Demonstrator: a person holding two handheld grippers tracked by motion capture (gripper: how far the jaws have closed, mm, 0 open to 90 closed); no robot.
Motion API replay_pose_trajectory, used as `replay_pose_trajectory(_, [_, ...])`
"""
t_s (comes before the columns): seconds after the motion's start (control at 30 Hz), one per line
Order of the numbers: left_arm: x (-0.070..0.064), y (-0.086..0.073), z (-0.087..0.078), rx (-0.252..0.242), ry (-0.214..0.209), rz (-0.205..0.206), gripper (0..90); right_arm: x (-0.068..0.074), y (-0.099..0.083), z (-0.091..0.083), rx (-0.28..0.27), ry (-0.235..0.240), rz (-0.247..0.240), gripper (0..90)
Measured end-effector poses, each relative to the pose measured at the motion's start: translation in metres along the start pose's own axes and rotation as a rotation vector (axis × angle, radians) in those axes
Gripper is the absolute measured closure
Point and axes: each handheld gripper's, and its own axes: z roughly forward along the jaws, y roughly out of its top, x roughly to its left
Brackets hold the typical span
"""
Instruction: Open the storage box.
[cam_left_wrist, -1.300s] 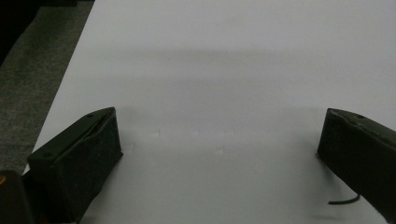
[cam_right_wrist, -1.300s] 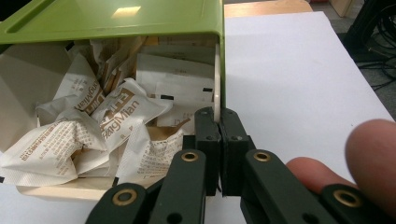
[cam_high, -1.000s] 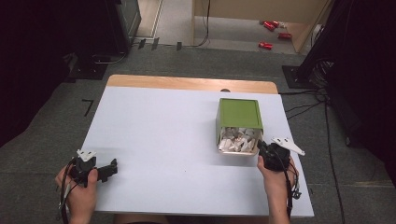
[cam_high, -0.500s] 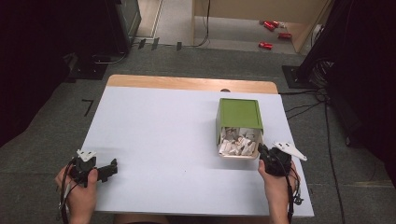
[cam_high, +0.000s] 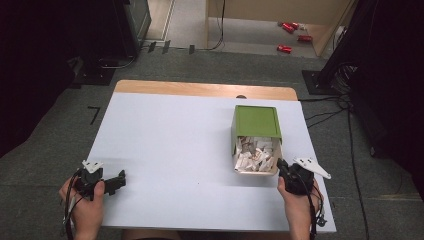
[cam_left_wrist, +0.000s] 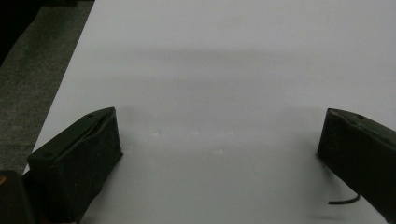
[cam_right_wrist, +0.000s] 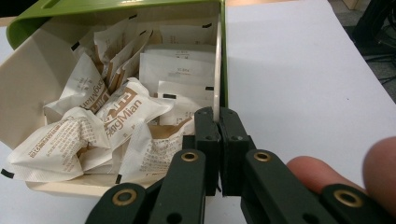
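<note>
drawer (cam_high: 256, 159) of the green box (cam_high: 256, 121), cream-coloured and stuffed with white sachets (cam_right_wrist: 107, 126), stands partly pulled out toward the near right corner of the table (cam_high: 170, 145); the box sits near the right edge; right gripper (cam_right_wrist: 218, 122) has its jaws pinched tight on the drawer's thin side wall at the front corner; left gripper (cam_left_wrist: 219, 140) rests by the near left corner, jaws spread wide with nothing between them; the step in hand looks like sliding the drawer; the next move likely calls for a straight pull or push along the box's axis, grip kept firm so the wall doesn't slip
</note>
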Motion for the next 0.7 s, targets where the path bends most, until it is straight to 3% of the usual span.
replay_pose_trajectory(0.7, [0.0,0.0,0.0,0.002,0.0,0.001,0.0,-0.001,-0.012,-0.016,0.0,0.011,0.001,89.6])
